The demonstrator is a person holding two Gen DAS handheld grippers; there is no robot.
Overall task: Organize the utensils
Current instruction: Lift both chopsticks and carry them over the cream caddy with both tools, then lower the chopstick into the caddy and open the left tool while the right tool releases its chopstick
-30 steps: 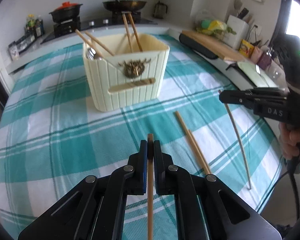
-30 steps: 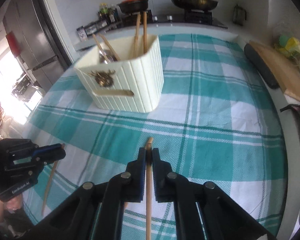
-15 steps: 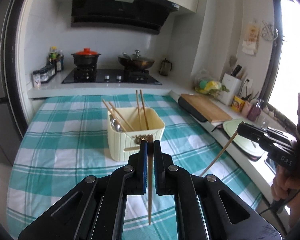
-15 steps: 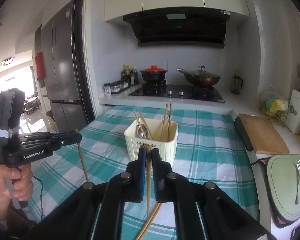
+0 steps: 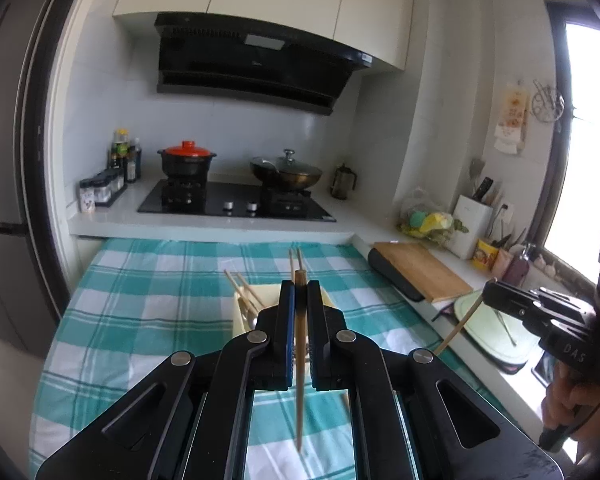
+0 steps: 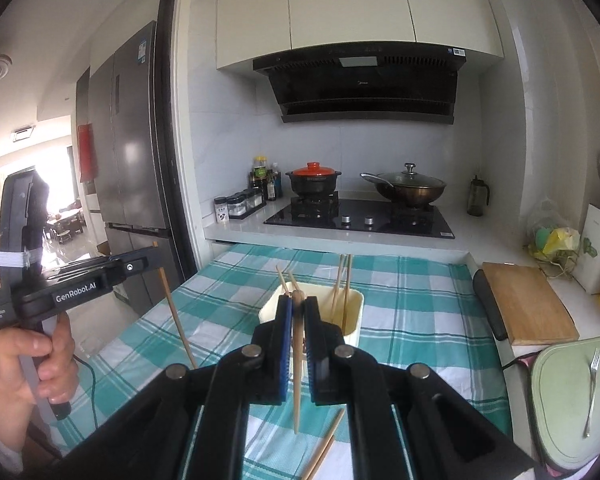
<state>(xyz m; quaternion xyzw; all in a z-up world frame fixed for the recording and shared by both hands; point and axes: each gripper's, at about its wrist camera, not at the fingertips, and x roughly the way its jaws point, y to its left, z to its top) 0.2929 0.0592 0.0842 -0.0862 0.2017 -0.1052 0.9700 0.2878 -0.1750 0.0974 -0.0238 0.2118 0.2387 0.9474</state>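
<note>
Words you can read on the two grippers

The left gripper (image 6: 156,266) says "GenRobot.AI" in white on its black side. The right gripper (image 5: 490,294) shows "DAS" on its body, maybe part of a longer word. Other labels are too small.

The far wall (image 6: 228,140) is white, with a black hood (image 6: 360,80) under cream cupboards (image 6: 340,4). A grey fridge (image 6: 128,140) stands on the left. Bright daylight comes from the window (image 5: 584,120) on the right.
</note>
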